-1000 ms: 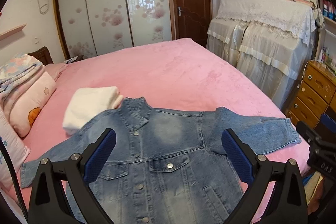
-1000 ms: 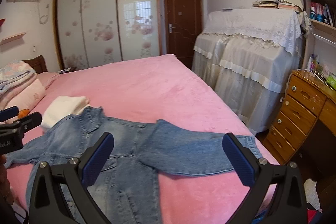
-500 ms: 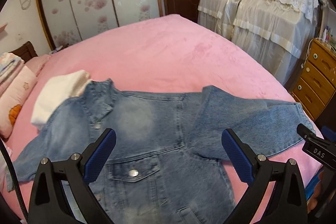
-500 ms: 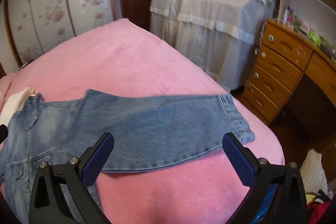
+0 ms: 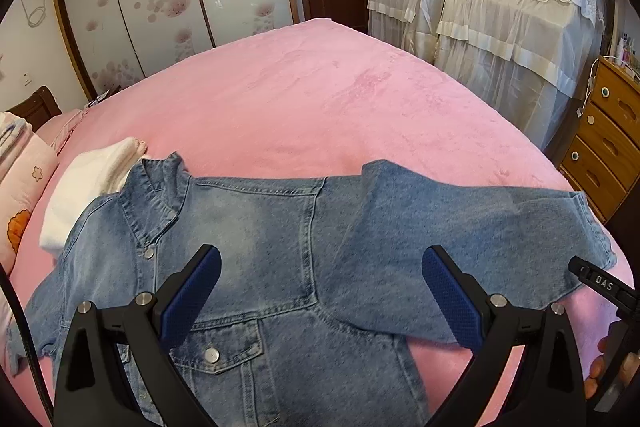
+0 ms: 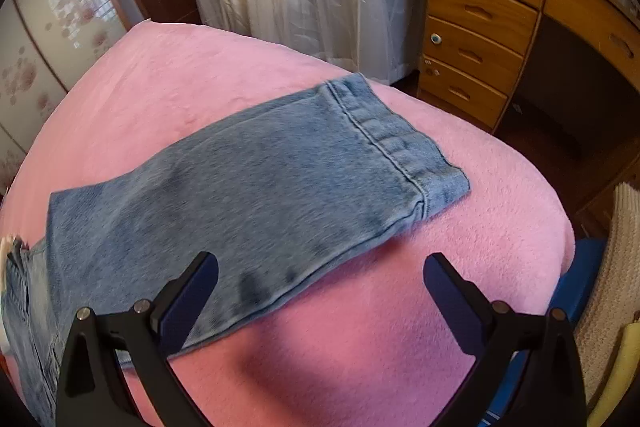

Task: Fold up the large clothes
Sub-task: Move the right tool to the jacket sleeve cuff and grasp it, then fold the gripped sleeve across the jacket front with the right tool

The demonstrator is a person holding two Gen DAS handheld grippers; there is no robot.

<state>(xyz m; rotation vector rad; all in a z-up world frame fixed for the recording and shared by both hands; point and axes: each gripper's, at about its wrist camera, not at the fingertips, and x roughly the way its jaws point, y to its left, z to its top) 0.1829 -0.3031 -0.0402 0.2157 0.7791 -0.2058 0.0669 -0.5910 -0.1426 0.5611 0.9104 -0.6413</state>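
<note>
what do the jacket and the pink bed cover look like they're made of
The jacket looks like washed blue denim: faded patches, raised double-stitched seams, metal snap buttons. The pink bed cover looks like soft fleece or plush, matte and fuzzy with a short nap; exact fibre unclear.

A jacket (image 5: 256, 247) lies spread on the bed (image 5: 320, 99), a folded towel (image 5: 88, 187) behind its collar, drawers (image 6: 472, 27) to the right.

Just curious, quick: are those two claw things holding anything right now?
Left gripper: open, empty, above the denim jacket.
Right gripper: open, empty, near the sleeve.
</note>
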